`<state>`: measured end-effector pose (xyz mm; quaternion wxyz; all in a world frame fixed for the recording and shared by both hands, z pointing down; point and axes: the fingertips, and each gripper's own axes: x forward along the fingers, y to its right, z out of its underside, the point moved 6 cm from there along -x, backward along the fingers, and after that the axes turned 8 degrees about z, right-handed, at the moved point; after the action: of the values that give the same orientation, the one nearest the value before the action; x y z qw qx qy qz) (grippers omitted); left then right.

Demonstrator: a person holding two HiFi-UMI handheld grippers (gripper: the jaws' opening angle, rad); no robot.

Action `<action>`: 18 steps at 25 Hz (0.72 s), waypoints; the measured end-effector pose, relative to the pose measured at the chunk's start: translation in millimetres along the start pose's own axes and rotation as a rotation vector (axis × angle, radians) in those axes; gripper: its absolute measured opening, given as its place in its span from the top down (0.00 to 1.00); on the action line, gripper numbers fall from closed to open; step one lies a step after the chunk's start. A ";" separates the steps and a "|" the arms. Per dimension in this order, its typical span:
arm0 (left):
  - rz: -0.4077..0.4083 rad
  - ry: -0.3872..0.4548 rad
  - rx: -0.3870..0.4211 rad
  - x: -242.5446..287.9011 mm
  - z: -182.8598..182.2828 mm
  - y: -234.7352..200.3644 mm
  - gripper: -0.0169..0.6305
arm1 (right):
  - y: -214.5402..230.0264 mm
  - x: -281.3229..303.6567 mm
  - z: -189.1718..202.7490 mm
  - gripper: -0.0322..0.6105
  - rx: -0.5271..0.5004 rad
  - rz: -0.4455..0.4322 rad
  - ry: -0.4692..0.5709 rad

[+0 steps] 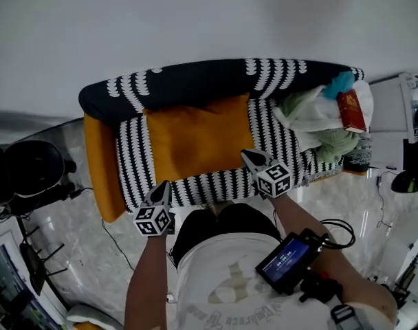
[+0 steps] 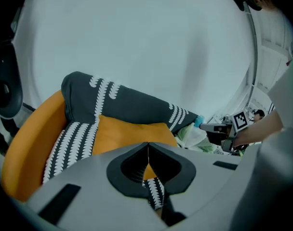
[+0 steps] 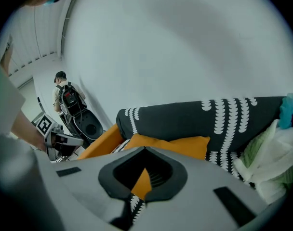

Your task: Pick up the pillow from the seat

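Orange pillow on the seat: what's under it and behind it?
The orange pillow lies on the black-and-white patterned seat, and its far edge meets the dark backrest. The seat's pattern shows on both sides and in front; whatever lies directly beneath the pillow is covered.

Head view looks steeply down; both gripper views closely face the pillow (image 1: 195, 139).

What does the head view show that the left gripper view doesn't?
Only the head view shows the red book on the pile at the sofa's end, and a small lit screen. Only the left gripper view shows the left claw close up, jaws shut with nothing between. Both show the orange pillow on the patterned sofa.
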<state>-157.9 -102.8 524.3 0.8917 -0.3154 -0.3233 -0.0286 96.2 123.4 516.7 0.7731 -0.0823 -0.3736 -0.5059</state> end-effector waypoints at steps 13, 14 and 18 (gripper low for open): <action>-0.022 -0.063 -0.039 65.1 7.6 -35.5 0.95 | 48.2 60.4 24.6 0.93 0.029 -0.002 -0.075; -0.021 -0.064 -0.038 66.8 5.0 -38.6 0.95 | 48.3 64.4 24.0 0.93 0.026 -0.001 -0.077; -0.016 -0.069 -0.041 71.3 3.5 -40.3 0.95 | 47.5 66.8 22.7 0.93 0.016 -0.002 -0.081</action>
<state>-113.8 -122.2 590.7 0.8731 -0.3317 -0.3559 -0.0315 139.0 109.2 588.8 0.7575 -0.0960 -0.4087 -0.4999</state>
